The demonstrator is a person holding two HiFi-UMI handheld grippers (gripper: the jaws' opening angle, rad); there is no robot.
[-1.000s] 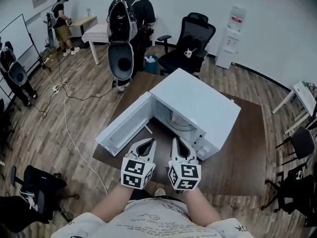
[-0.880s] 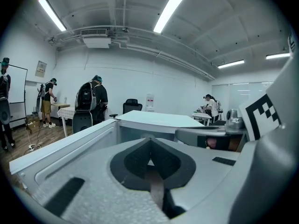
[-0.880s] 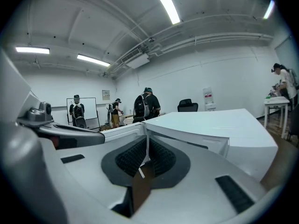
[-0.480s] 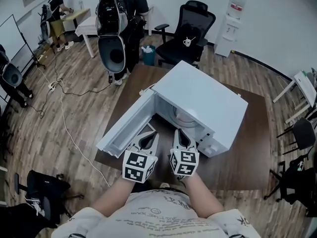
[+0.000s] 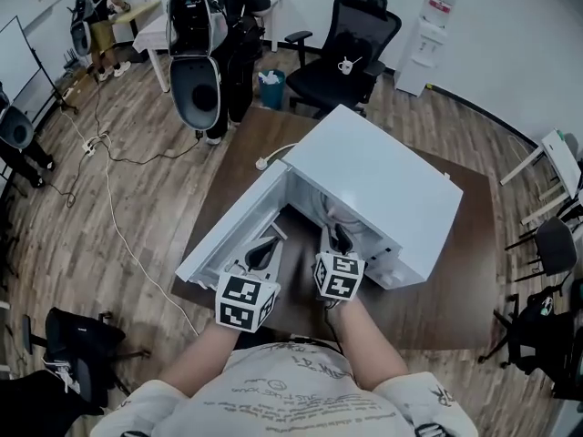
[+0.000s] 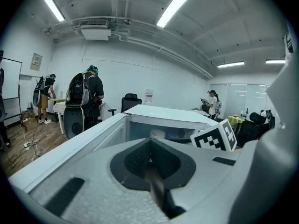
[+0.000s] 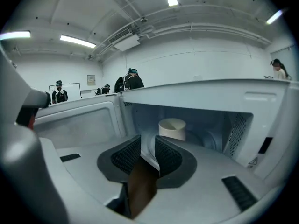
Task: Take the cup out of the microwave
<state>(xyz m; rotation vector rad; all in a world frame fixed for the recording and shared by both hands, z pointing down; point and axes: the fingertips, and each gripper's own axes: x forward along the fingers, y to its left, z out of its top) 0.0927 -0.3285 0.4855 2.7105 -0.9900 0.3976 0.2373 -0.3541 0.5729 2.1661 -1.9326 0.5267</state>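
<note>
Squarely on a dark brown table [image 5: 455, 308], a white microwave [image 5: 383, 189] is seen with its door [image 5: 232, 230] swung fully open toward 8 o'clock in the head view. A pale, straight-sided cup [image 7: 172, 129] is set upright on the turntable inside the cavity, at about 12 o'clock from the right gripper [image 7: 148, 141] in that gripper's own view and clear of its jaws. The right gripper's jaws are shown opening, with a narrow gap between the ribbed pads and nothing caught in that gap; only the cavity floor and the cup beyond are visible through it. In the head view its tips are placed at the mouth of the cavity.

The left gripper [image 6: 150, 141] is held with its jaws pressed together and nothing between them. It is positioned at 9 o'clock of the right gripper, over the table just in front of the open door. From its view the cup's rim can be made out inside the microwave, at roughly 12 o'clock.

Beyond the table, at 12 o'clock of the microwave, a black office chair [image 5: 351, 62] is seen, and a water dispenser [image 5: 428, 48] is stood against the wall at 1 o'clock.
</note>
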